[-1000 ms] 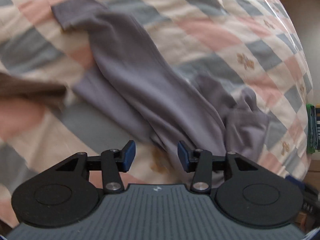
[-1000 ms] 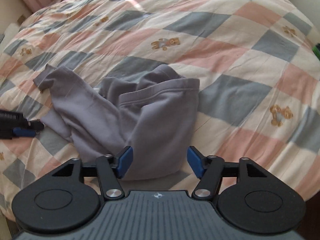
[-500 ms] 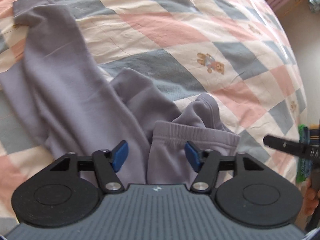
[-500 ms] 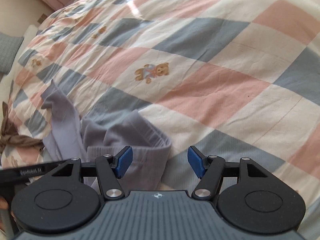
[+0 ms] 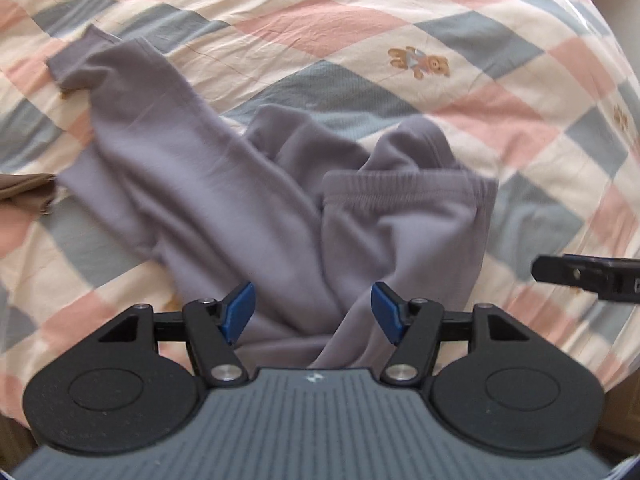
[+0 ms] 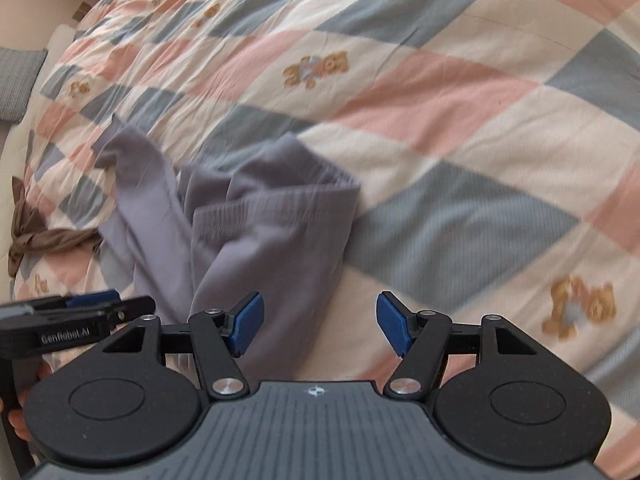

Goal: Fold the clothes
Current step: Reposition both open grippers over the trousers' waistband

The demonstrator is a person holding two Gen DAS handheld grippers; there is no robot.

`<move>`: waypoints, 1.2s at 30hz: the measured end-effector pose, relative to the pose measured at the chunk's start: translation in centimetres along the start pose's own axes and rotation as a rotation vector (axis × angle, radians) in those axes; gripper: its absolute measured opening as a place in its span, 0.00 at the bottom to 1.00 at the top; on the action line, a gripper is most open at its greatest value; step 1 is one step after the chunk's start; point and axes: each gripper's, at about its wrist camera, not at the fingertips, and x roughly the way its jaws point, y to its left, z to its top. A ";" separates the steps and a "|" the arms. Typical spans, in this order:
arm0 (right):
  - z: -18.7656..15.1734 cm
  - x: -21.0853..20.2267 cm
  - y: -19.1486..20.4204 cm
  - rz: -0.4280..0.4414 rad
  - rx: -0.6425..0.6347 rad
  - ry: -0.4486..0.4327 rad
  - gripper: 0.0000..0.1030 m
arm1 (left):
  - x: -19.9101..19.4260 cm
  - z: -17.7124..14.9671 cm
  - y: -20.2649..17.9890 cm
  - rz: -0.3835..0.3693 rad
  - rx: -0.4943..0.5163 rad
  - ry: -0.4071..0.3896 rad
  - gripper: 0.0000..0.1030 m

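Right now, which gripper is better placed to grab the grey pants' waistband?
Left. The left gripper is open directly over the grey pants, waistband just ahead. The right gripper, also open, sits off the pants' edge, mostly over the quilt.

Your left gripper (image 5: 313, 312) has swung off the trouser leg and now hangs over the lower part of the pants (image 5: 248, 200), jaws wider apart than a second ago. The waistband (image 5: 408, 184), out of its view then, now sits ahead of the pads. Your right gripper (image 6: 319, 324) dipped close to the waistband, then pulled back a little toward the right edge of the pants. It's now visible at the right of the left view, beside the pants; the left one shows left of the pants in the right view.
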 end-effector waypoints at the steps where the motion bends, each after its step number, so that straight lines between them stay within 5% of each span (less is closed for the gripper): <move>1: -1.1 -0.5 0.5 -0.008 -0.002 -0.004 0.64 | -0.7 -0.6 0.1 0.003 0.009 -0.004 0.58; 13: -11.6 -5.8 4.6 -0.041 0.026 -0.146 0.67 | -8.2 -8.8 3.2 -0.005 0.046 -0.104 0.59; 22: -13.8 -7.6 3.7 -0.033 0.023 -0.156 0.69 | -9.6 -11.9 3.3 -0.003 0.033 -0.112 0.59; 31: -5.6 -5.3 -3.1 -0.008 -0.031 -0.062 0.69 | -5.5 -8.3 1.3 -0.162 -0.141 -0.171 0.59; 36: 2.7 -1.1 -5.4 0.083 -0.056 -0.012 0.69 | 0.5 -2.3 0.6 -0.187 -0.219 -0.173 0.59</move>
